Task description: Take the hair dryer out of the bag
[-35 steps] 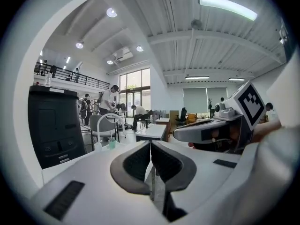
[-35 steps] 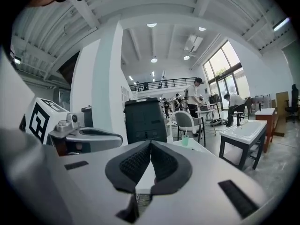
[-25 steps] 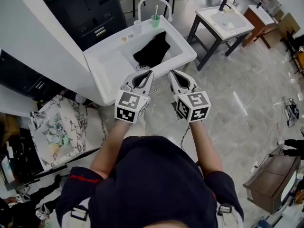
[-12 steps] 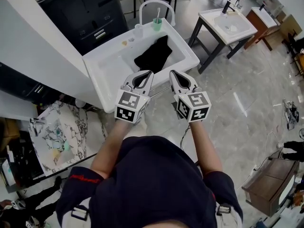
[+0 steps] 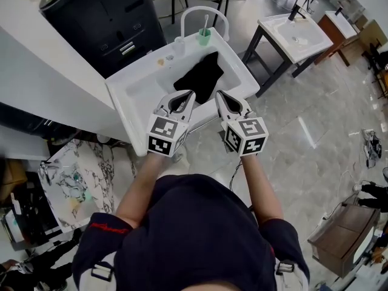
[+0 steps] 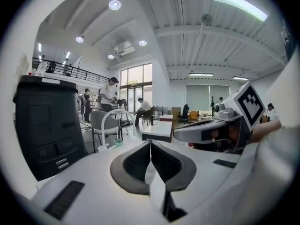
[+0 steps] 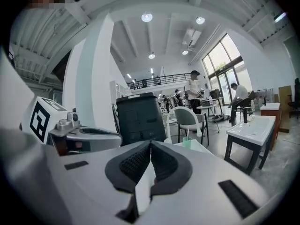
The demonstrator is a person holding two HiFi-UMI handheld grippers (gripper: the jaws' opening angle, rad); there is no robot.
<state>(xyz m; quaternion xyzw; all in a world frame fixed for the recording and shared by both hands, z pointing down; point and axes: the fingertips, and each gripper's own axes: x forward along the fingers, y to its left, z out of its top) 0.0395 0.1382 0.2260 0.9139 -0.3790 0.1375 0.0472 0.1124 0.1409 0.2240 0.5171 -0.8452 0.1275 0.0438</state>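
A black bag (image 5: 199,77) lies crumpled in the basin of a white sink (image 5: 134,96). No hair dryer shows; the bag hides whatever is inside it. My left gripper (image 5: 192,94) and right gripper (image 5: 218,94) are held side by side over the sink's near rim, just short of the bag, and touch nothing. Both are shut with nothing between the pads, as the left gripper view (image 6: 150,143) and the right gripper view (image 7: 150,144) show. The bag is below what both gripper views take in.
A green cup (image 5: 205,37) with a toothbrush stands by the white arched faucet (image 5: 203,12) at the sink's back. A dark cabinet (image 5: 103,17) is behind on the left, a second sink table (image 5: 295,32) on the right. A marble-patterned stool (image 5: 79,180) stands low on the left.
Both grippers have moved forward together toward the sink; the bag and basin now lie closer to their tips. The jaws stayed shut.
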